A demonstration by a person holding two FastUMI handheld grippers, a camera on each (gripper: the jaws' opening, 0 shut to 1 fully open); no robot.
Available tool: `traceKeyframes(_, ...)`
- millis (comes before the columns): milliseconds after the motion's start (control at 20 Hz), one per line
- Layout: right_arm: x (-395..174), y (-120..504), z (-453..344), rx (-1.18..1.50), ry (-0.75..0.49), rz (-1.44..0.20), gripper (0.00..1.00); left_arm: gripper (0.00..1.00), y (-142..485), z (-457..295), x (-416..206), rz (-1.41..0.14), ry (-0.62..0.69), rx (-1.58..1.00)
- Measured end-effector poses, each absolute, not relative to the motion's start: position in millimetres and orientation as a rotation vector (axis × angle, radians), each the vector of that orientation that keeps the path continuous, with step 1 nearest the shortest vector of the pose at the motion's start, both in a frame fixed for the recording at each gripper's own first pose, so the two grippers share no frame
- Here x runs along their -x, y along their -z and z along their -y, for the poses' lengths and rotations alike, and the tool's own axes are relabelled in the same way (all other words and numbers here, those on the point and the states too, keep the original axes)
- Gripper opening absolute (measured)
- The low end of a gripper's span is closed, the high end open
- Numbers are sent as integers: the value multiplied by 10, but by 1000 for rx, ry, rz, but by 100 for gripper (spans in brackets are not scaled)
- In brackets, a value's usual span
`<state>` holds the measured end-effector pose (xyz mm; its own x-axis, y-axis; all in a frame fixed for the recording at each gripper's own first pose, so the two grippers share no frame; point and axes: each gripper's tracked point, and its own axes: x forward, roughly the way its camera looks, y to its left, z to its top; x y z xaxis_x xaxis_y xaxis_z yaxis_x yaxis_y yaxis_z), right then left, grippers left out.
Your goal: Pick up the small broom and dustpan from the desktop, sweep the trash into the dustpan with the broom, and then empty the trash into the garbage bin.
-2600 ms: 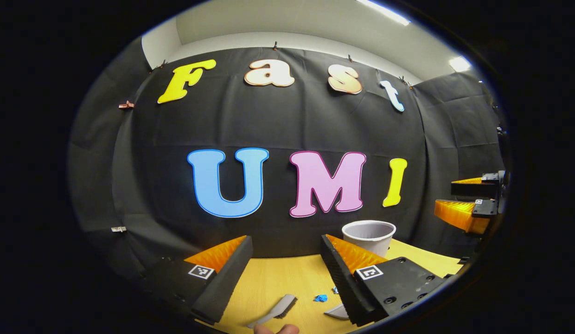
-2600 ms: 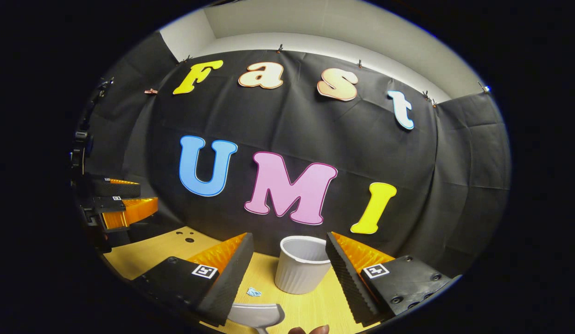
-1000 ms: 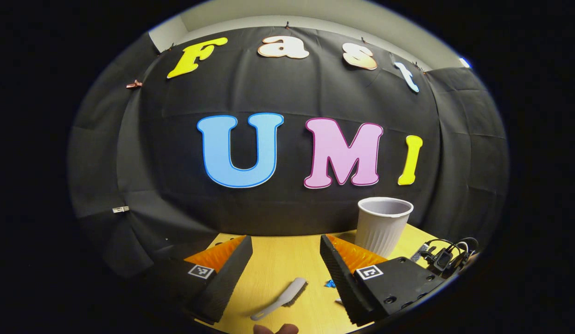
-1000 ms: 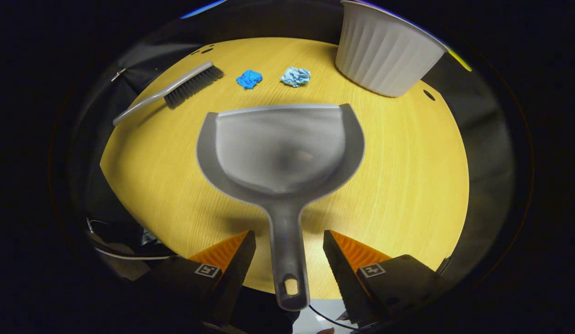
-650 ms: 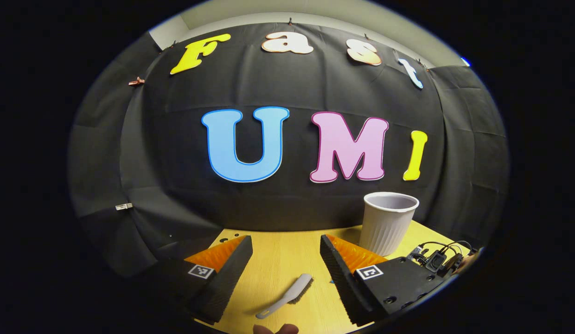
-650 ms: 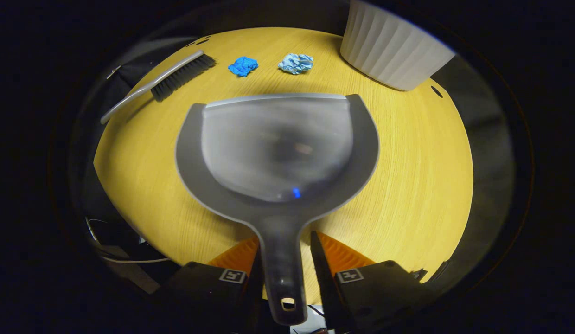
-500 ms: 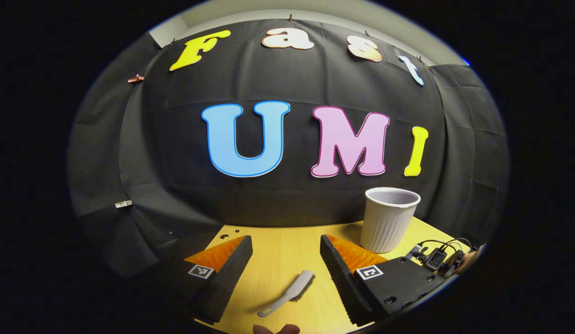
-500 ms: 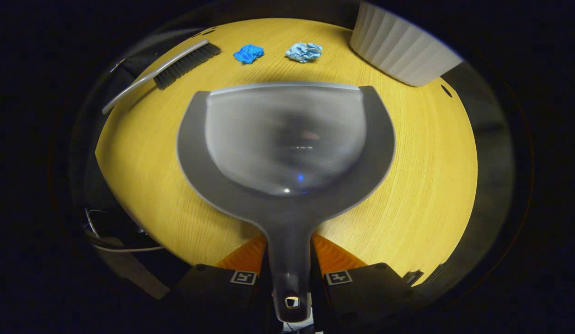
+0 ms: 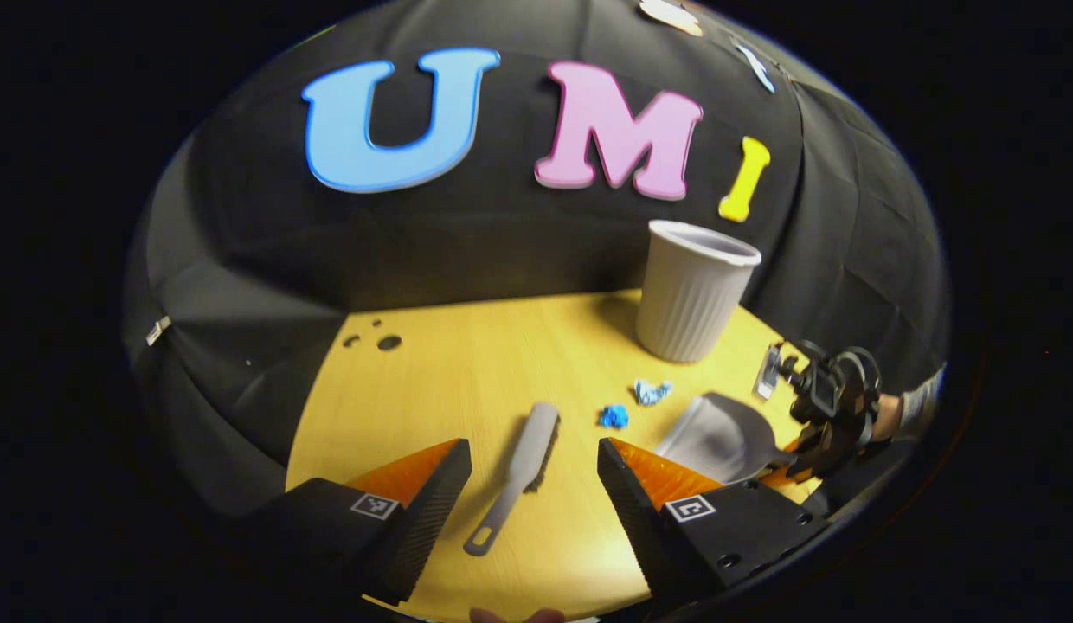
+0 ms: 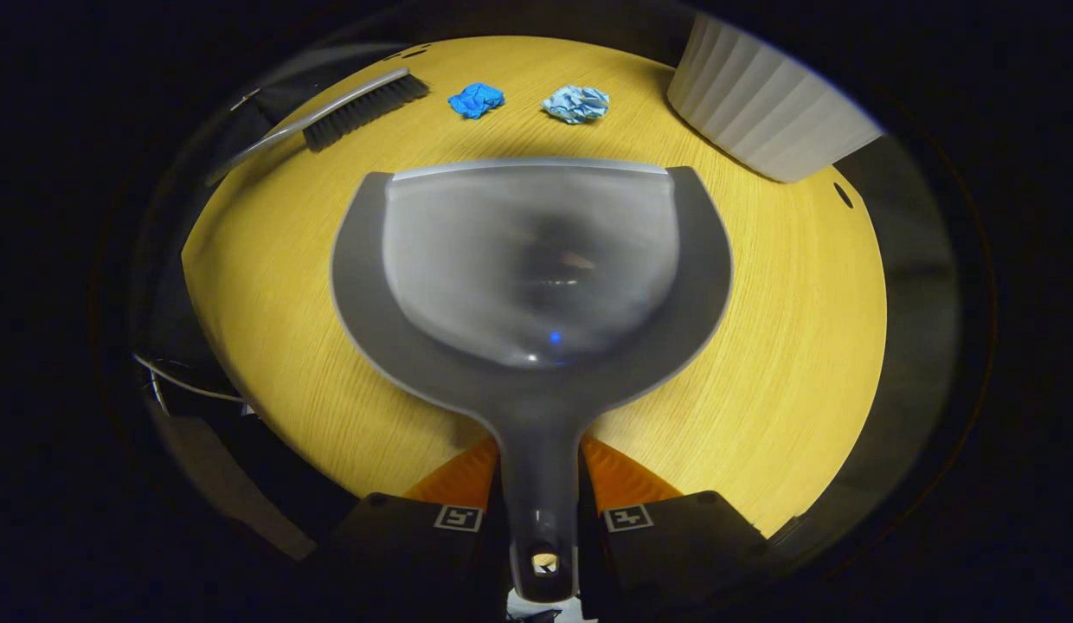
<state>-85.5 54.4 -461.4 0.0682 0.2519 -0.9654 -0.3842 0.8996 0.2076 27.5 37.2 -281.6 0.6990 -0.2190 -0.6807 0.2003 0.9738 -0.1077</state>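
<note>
dustpan (image 10: 536,260), smooth grey scoop, ribbed bin (image 10: 766,104)

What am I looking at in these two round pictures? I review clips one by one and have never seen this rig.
No robot here: a person holds a two-finger claw in each hand, and a fisheye camera rides on each. The left gripper view looks along the left claw, open above the small broom lying on the yellow desktop. The right gripper view looks down along the right claw, whose fingers are closed on the handle of the grey dustpan. On the desktop also lie two crumpled scraps, one dark blue and one pale blue, with the white ribbed bin standing beyond them. The left gripper view also shows the right claw holding the dustpan, at the right edge.
</note>
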Motion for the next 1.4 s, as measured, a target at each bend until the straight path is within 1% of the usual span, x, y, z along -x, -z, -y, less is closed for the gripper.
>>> traceKeyframes(150, 855, 4612, -537, 116, -499, -1417, 36, 94, 3320, -382, -239, -936, 290, -35)
traceKeyframes(350, 846, 4607, -534, 107, -509, -1414, 35, 94, 3752, -428, -186, -1101, 300, -62)
traceKeyframes(600, 853, 4613, -530, 105, -517, -1415, 35, 93, 4225, -514, -185, -1255, 289, -120)
traceKeyframes(850, 854, 4608, -523, 104, -525, -1416, 35, 86, 4489, -583, -243, -1348, 290, -189)
traceKeyframes(900, 846, 4616, -524, 102, -526, -1417, 35, 83, 4513, -588, -261, -1355, 288, -198)
traceKeyframes(950, 853, 4611, -521, 100, -526, -1417, 35, 76, 4498, -572, -276, -1357, 299, -192)
traceKeyframes(1000, 846, 4614, -521, 98, -525, -1418, 35, 73, 4534, -554, -308, -1354, 302, -206)
traceKeyframes(1050, 848, 4609, -520, 95, -527, -1418, 35, 64, 4539, -525, -304, -1363, 317, -207)
traceKeyframes(1100, 843, 4606, -519, 92, -530, -1421, 36, 59, 4534, -487, -264, -1385, 339, -207)
traceKeyframes(1150, 839, 4604, -519, 92, -536, -1422, 35, 47, 4549, -467, -208, -1415, 352, -209)
traceKeyframes(1200, 823, 4605, -515, 95, -545, -1423, 35, 42, 4544, -463, -222, -1415, 351, -220)
traceKeyframes(1250, 812, 4607, -510, 103, -557, -1425, 35, 33, 4557, -459, -196, -1427, 350, -231)
traceKeyframes(1400, 748, 4611, -445, 150, -578, -1430, 36, 30, 4507, -484, -349, -1396, 337, -322)
